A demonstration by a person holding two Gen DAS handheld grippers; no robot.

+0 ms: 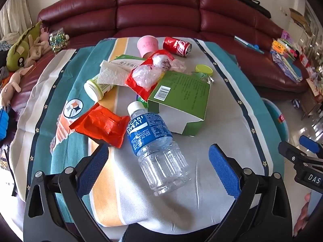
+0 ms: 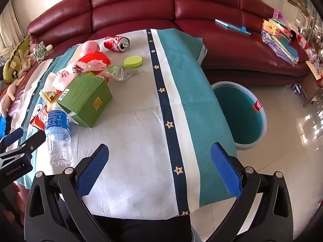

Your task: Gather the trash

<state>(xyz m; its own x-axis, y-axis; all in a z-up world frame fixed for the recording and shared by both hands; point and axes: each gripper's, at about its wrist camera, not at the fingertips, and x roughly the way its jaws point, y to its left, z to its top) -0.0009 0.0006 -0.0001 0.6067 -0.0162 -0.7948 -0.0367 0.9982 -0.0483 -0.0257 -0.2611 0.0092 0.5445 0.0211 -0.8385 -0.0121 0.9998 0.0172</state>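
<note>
Trash lies on a cloth-covered table [image 1: 222, 141]. An empty clear bottle [image 1: 155, 147] with a blue label lies on its side between the wide-open fingers of my left gripper [image 1: 158, 151], untouched by the pads. Behind it are an orange wrapper [image 1: 101, 125], a green carton [image 1: 179, 100], a red bag with crumpled plastic [image 1: 147, 74], a white tub [image 1: 97, 88], a pink cup [image 1: 147, 45], a red can [image 1: 177, 46] and a green lid [image 1: 203, 69]. My right gripper [image 2: 159, 153] hangs open over bare cloth, right of the bottle [image 2: 58, 135]. A teal bin [image 2: 240, 113] stands on the floor beside the table.
A dark red leather sofa [image 2: 141, 6] curves behind the table, with plush toys [image 1: 22, 48] at its left end and books and papers [image 2: 280, 38] at its right. Glossy tiled floor [image 2: 286, 151] spreads to the right of the bin.
</note>
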